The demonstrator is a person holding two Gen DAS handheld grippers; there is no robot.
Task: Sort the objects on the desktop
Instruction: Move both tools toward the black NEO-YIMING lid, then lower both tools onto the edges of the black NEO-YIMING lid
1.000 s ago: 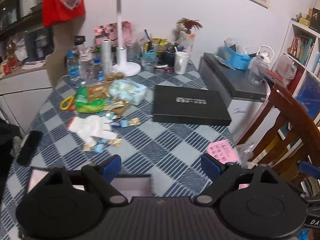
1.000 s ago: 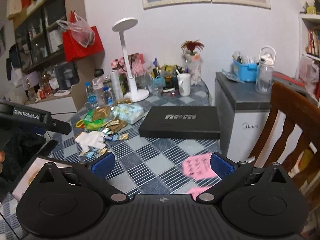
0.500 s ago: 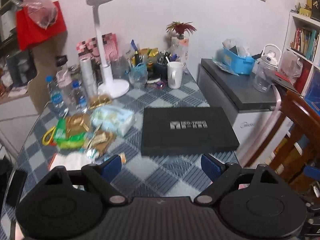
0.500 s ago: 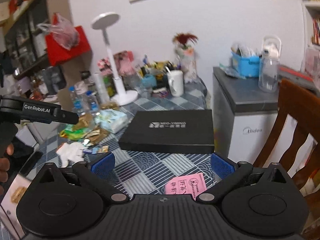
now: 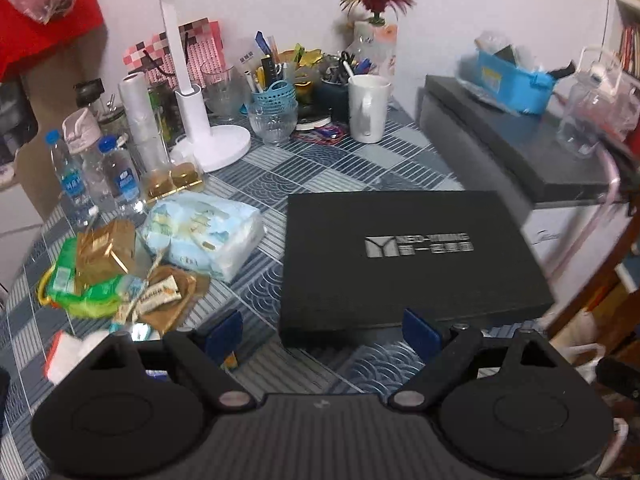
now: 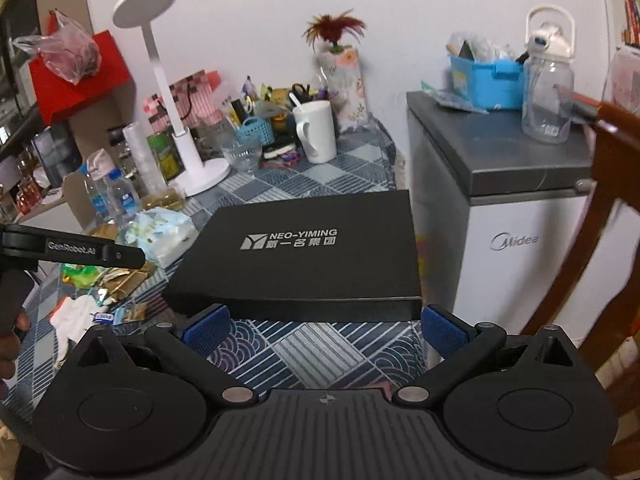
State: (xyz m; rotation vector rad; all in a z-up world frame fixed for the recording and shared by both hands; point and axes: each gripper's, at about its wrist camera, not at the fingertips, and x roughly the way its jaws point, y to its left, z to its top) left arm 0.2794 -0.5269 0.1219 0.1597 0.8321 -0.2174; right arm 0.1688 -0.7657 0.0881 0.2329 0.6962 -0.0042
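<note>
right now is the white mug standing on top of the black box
No, the white mug stands on the tablecloth behind the black box, well apart from it.

black box with silver lettering lies on a tablecloth of blue-grey and white checks, some striped, some scalloped. behind the box: white mug, white lamp, pink-and-white chequered bag. left of the box: pale blue tissue pack, gold wrappers, green packet. gripper pads are blue.
</note>
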